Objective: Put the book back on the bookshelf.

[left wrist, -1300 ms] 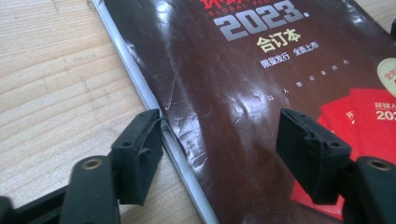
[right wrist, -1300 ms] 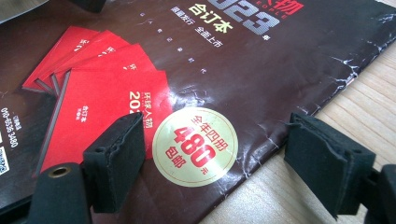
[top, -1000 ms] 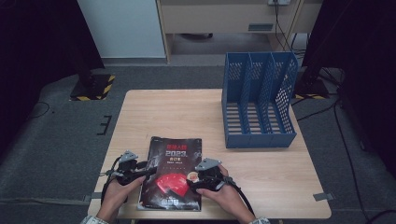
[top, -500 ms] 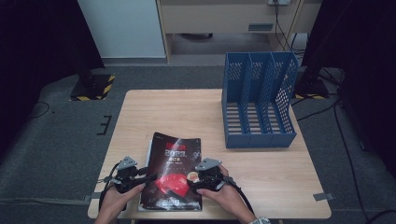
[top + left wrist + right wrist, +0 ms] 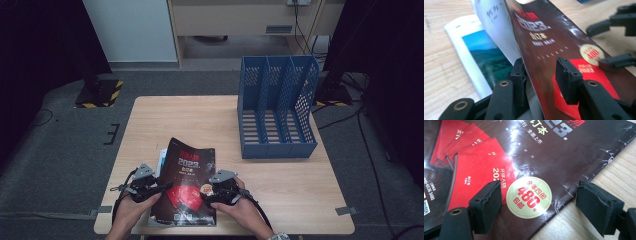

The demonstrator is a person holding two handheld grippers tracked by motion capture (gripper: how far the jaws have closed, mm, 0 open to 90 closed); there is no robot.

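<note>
On the near edge of the pale wooden table, the glossy dark magazine with red covers printed on it lies tilted, its left edge lifted between the left gripper's jaws, which have just been closing and stand not yet pressed, while the right gripper's jaws straddle its right edge, apart.

Left gripper had been closing its jaws around the lifted edge of the dark magazine cover, a gap still on the right pad's side. Blue-photo booklet lay underneath on the wooden table. Other gripper sat at the far right edge.
</note>
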